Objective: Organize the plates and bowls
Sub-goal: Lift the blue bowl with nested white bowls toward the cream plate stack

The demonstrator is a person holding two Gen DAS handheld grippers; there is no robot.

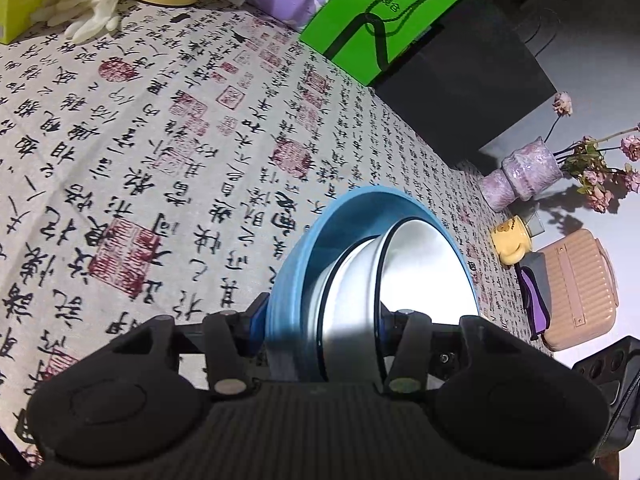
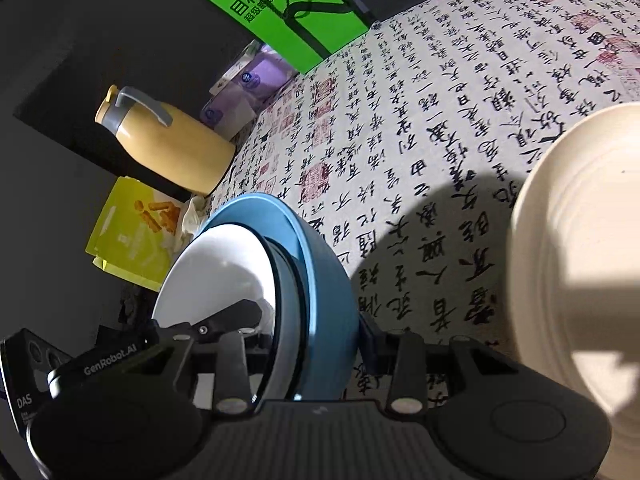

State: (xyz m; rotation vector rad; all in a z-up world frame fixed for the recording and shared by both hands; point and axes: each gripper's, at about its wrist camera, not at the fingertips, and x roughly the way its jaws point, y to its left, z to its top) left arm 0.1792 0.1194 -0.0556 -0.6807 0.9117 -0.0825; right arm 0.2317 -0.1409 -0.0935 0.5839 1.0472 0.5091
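Observation:
A stack of a blue bowl (image 1: 294, 256) with white black-rimmed bowls (image 1: 424, 276) nested in it hangs above the calligraphy-print tablecloth (image 1: 160, 140). My left gripper (image 1: 328, 320) is shut on one side of the stack's rim, blue wall on its left, white inside on its right. My right gripper (image 2: 304, 340) is shut on the opposite side, across the blue bowl (image 2: 324, 280) and the white bowl (image 2: 216, 272). The left gripper's finger (image 2: 236, 314) reaches in over the white bowl. A large cream plate (image 2: 580, 280) lies on the table at the right.
A green bag (image 1: 380, 16) and a black box (image 1: 472, 80) stand at the table's far edge. A yellow thermos jug (image 2: 168, 144), purple packs (image 2: 248, 80) and a yellow snack bag (image 2: 132, 232) line one side. A purple vase with flowers (image 1: 524, 172), a yellow mug (image 1: 512, 236) and a pink case (image 1: 576, 284) line the other.

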